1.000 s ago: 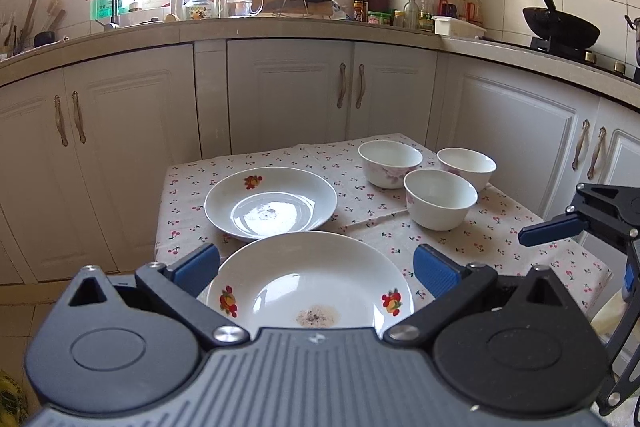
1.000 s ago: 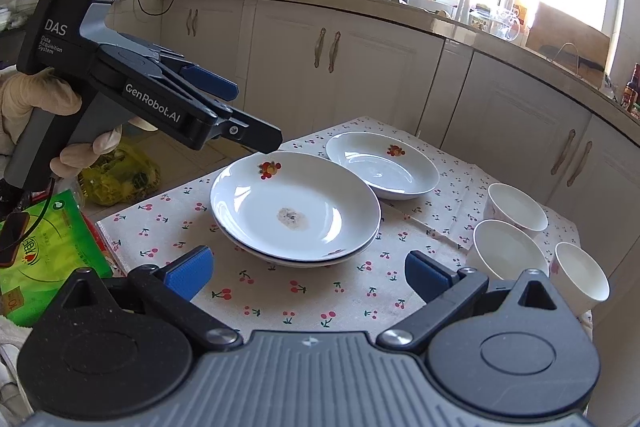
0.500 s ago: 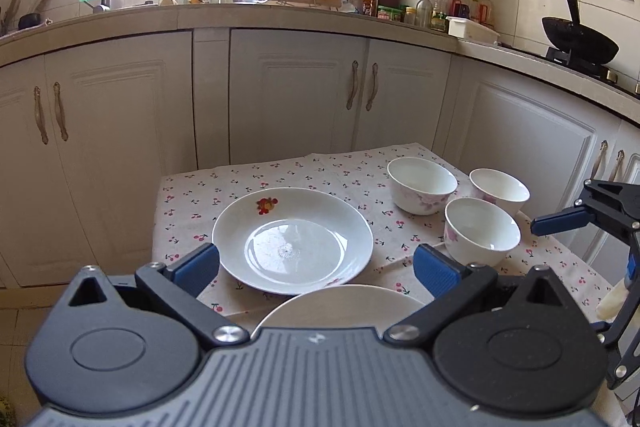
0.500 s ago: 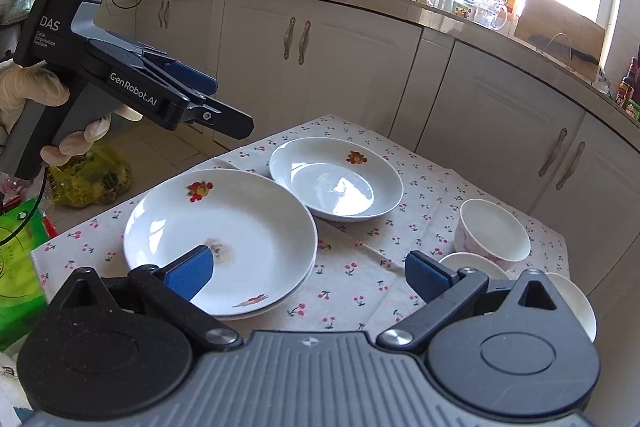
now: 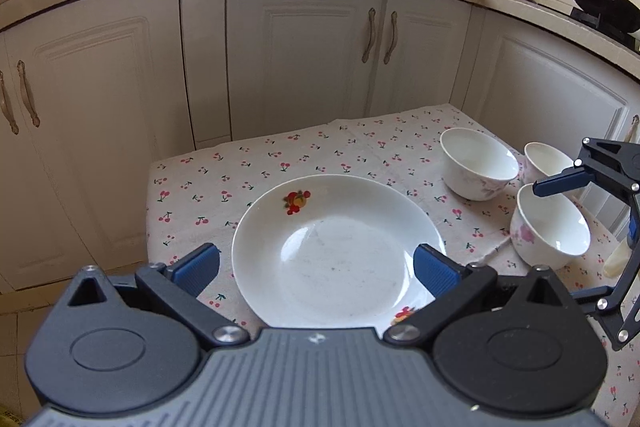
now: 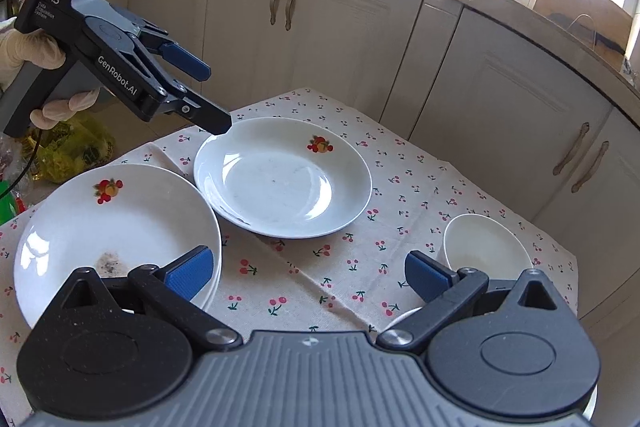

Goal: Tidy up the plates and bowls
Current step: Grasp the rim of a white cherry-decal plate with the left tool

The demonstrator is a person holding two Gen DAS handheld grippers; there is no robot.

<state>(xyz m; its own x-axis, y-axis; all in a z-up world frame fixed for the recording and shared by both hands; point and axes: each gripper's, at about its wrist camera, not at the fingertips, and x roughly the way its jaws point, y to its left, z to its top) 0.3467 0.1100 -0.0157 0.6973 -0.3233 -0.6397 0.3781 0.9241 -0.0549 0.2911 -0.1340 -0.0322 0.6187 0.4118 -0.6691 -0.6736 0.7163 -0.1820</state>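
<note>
plate [image 5: 338, 251] between left tool [image 5: 316, 267] fingers (open)

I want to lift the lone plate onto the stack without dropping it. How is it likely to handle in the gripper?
The plate looks glazed, with bright glare, so probably slippery between the left gripper pads. It seems rigid ceramic: likely fragile if knocked. Its shallow sloping rim suggests an edge pinch may tilt it.

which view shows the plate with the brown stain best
The right wrist view: the stained plate lies at lower left, whole but for the right gripper's finger, stain visible, stacked on another plate. The left wrist view misses it, showing only the clean plate between the left gripper's open fingers.
</note>
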